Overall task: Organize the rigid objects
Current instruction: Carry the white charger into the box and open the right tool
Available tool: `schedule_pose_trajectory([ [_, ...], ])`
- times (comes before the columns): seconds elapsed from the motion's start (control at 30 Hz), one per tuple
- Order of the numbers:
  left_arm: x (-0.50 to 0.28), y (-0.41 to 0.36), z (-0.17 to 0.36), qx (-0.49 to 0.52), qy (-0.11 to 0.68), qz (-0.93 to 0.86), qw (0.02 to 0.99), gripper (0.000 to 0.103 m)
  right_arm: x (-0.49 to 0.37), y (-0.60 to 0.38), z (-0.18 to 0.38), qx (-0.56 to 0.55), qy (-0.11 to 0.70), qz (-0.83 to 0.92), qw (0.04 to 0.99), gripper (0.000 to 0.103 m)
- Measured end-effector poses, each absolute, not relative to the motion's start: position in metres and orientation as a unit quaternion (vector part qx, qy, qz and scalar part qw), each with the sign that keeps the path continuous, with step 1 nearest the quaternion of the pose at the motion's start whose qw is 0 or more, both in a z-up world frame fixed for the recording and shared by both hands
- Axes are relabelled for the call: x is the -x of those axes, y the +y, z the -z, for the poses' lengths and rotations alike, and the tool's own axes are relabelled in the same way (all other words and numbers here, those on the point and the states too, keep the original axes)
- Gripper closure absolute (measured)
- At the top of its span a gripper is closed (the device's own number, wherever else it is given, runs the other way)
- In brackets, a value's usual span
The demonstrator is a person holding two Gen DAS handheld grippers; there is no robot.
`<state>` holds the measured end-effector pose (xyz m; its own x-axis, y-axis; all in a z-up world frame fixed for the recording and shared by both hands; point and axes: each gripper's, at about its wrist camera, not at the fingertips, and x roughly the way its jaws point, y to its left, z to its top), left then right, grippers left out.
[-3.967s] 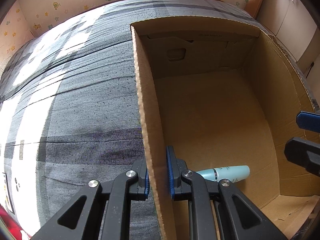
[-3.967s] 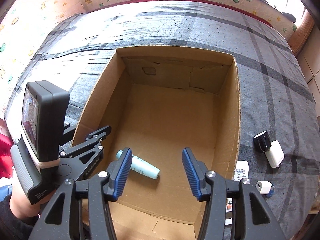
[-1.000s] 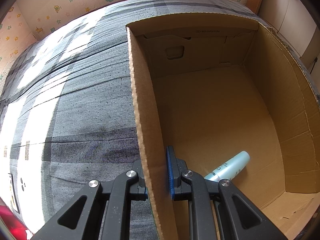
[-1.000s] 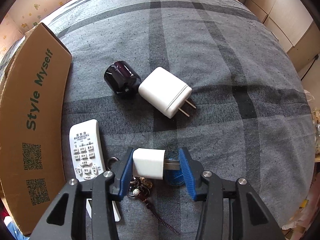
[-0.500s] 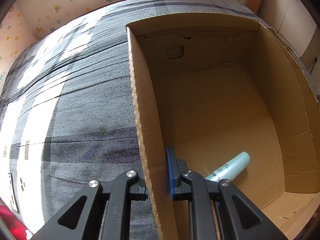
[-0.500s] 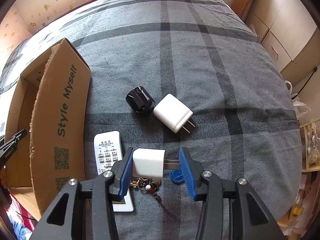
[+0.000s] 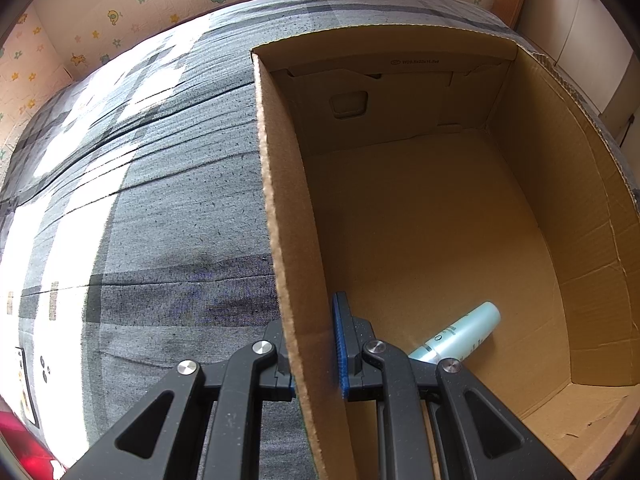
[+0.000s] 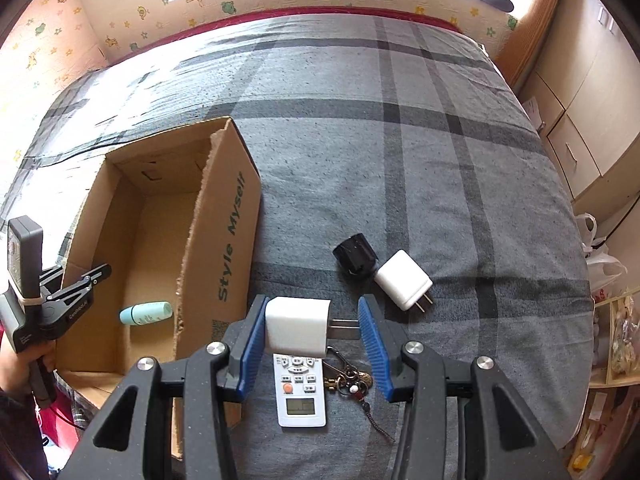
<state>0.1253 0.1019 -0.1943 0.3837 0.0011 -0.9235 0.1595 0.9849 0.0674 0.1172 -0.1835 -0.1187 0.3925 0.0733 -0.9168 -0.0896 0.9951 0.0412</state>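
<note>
In our right hand-held gripper (image 8: 312,330) we hold a small white charger (image 8: 298,326) crosswise between the blue pads: its body presses against the left pad and its metal prongs reach the right pad, so the jaws are closed on it and it hangs above the bed (image 8: 400,140), clear of the grey checked cover. Directly beneath it lies a white remote control (image 8: 300,394), partly hidden by the charger, with a bunch of keys (image 8: 352,380) just beside the remote on its right. Further up the bed and to the right sit a larger white charger (image 8: 404,280) with its prongs pointing toward us and a black round cap (image 8: 355,258) touching it on the left. To the left of the held charger stands the open cardboard box (image 8: 236,216), its printed side wall facing us. Inside it a pale teal tube (image 8: 146,313) lies on its side on the floor of the box, near the front. Our left hand-held gripper (image 7: 314,354) is pinched tight on the left wall of the box (image 7: 288,220), one finger outside and one inside, and from that camera the tube (image 7: 460,334) lies just to the right of the inner finger, well below the rim
</note>
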Motion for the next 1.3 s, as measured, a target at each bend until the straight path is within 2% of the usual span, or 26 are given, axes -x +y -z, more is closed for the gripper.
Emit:
schedule_pose_trajectory([
  [0.67, -0.126, 0.103, 0.195, -0.067, 0.553, 0.048, 0.829, 0.088, -0.139, -0.078, 0.116, 0.035, 0.541, -0.126, 0.831, 0.055],
  [1.3, -0.126, 0.11, 0.193, -0.061, 0.554, 0.047, 0.829, 0.088, -0.177, 0.003, 0.182, 0.066, 0.592, -0.138, 0.791, 0.055],
])
